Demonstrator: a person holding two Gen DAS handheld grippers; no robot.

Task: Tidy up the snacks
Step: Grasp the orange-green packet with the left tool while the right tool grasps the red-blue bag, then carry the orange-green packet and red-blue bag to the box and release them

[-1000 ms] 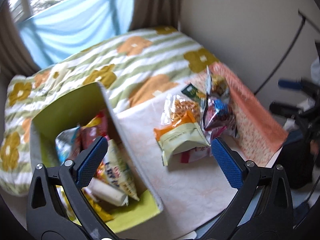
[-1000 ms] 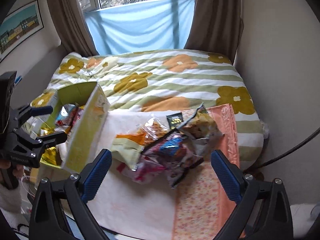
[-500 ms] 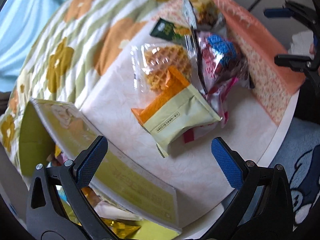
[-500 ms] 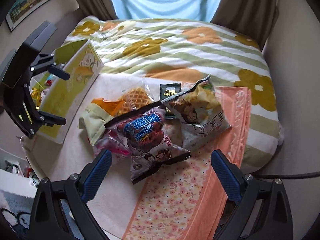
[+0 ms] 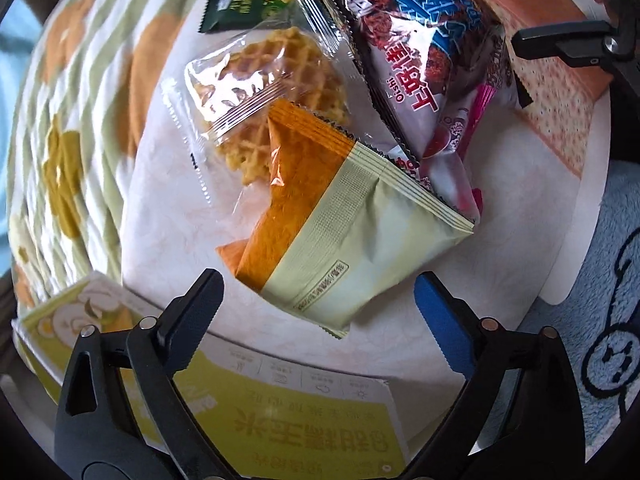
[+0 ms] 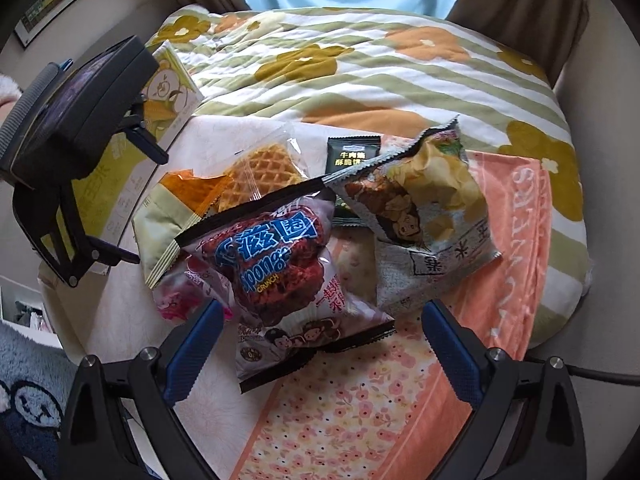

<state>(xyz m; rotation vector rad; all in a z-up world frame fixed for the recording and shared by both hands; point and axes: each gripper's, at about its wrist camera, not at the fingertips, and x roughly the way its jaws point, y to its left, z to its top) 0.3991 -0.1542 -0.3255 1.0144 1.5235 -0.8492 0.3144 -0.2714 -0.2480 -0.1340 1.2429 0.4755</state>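
The left gripper point(image 5: 316, 304) is aimed straight down with its jaws spread, just narrowed; only the corner of the orange-and-green packet point(image 5: 344, 236) lies between them, untouched. The right gripper point(image 6: 320, 340) is parted around the Sponge Crunch bag point(image 6: 280, 272), perhaps for picking. The waffle pack point(image 5: 272, 92) is at 11 o'clock. The yellow box point(image 5: 304, 420) waits near, presumably for sorting.

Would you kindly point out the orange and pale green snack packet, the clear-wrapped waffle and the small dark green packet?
Orange and pale green snack packet point(image 5: 344, 236): left wrist view, middle of its face.
Clear-wrapped waffle point(image 5: 272, 80): left wrist view, centre of the waffle.
Small dark green packet point(image 6: 353, 156): right wrist view, printed front.
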